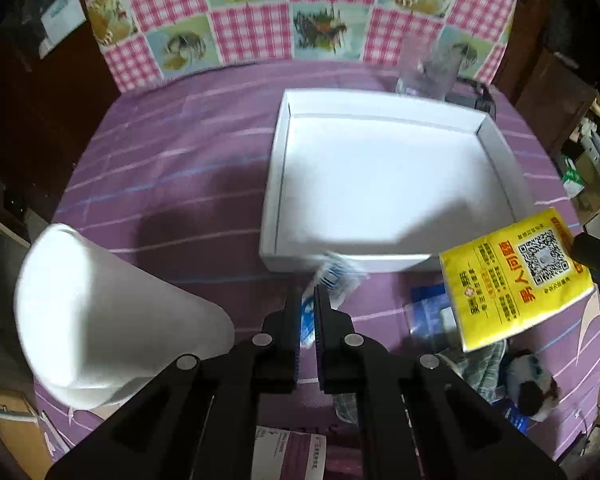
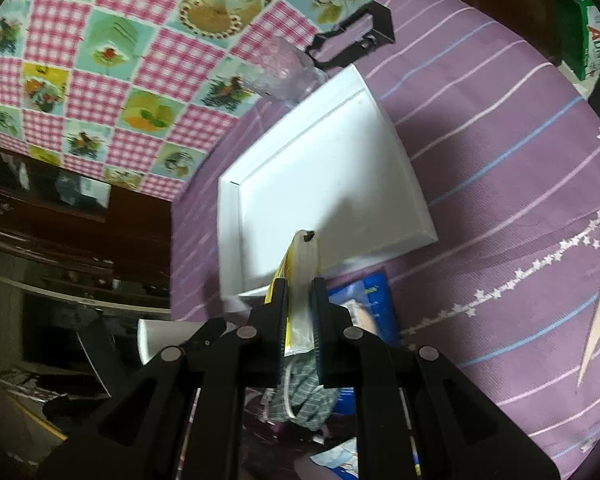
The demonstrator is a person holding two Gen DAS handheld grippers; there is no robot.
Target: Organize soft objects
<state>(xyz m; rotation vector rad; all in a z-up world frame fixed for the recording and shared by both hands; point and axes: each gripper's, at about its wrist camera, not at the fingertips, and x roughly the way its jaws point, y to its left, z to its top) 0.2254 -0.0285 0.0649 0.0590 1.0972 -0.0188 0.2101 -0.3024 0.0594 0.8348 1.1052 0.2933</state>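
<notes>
- Left gripper (image 1: 308, 300): jaws pressed together on a small blue-and-white packet (image 1: 336, 276); the packet is seen sticking out past the fingertips toward 1 o'clock, blurred, in front of the near wall of the white box (image 1: 274, 184).
- Right gripper (image 2: 300, 300): jaws clamped on a yellow packet (image 2: 302, 276), seen edge-on in the right wrist view; in the left wrist view the same yellow packet (image 1: 516, 280) is seen flat-on at 3 o'clock, QR code and printed text facing the camera, held above the bedding.
- White box: open-topped, nothing seen inside, set on a purple striped sheet (image 1: 172, 160); in the right wrist view the white box (image 2: 416, 200) is found at 12 o'clock.
- White roll (image 1: 100, 312) is seen at 9 o'clock of the left gripper.
- Clear plastic bag (image 1: 428, 68) is seen behind the box at 1 o'clock.
- Grey checked cloth (image 2: 304, 396) and a blue packet (image 2: 374, 300) are seen under the right gripper.
</notes>
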